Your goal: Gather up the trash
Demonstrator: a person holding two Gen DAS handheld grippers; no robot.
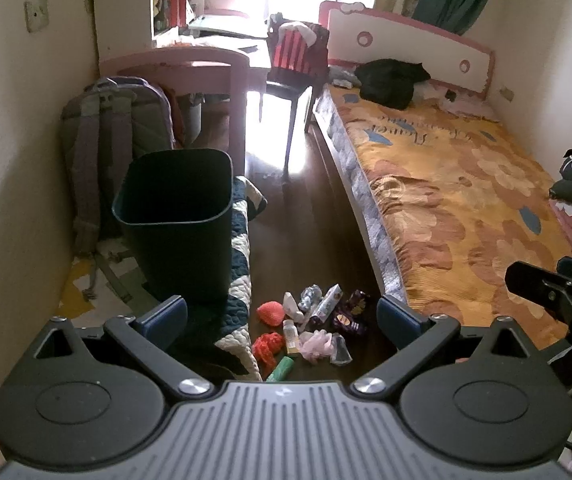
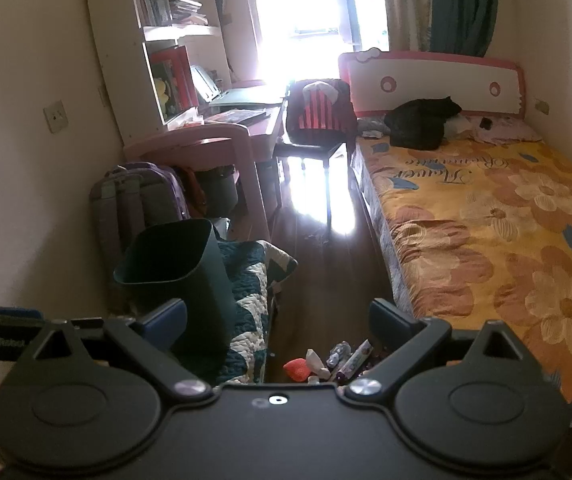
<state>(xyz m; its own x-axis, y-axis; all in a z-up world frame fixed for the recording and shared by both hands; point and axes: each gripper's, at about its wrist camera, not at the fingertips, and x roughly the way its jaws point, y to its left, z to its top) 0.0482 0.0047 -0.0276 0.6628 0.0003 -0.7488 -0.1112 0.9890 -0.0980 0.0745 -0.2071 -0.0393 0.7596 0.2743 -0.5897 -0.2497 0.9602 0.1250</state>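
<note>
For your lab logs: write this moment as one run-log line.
left gripper open | right gripper open | trash pile on floor | bin upright

Item count — bedroom floor and furniture

One dark bin (image 1: pixel 173 216); one backpack (image 1: pixel 113 128); one chair (image 1: pixel 294 68); one bed (image 1: pixel 446 184); two red mesh pieces (image 1: pixel 270 312); one green roll (image 1: pixel 281 369) — remaining litter too jumbled to count.

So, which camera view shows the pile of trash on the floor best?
The left wrist view: the whole trash pile lies in sight between the open tool's fingers. In the right wrist view only its far edge shows; the tool body hides the rest.
</note>
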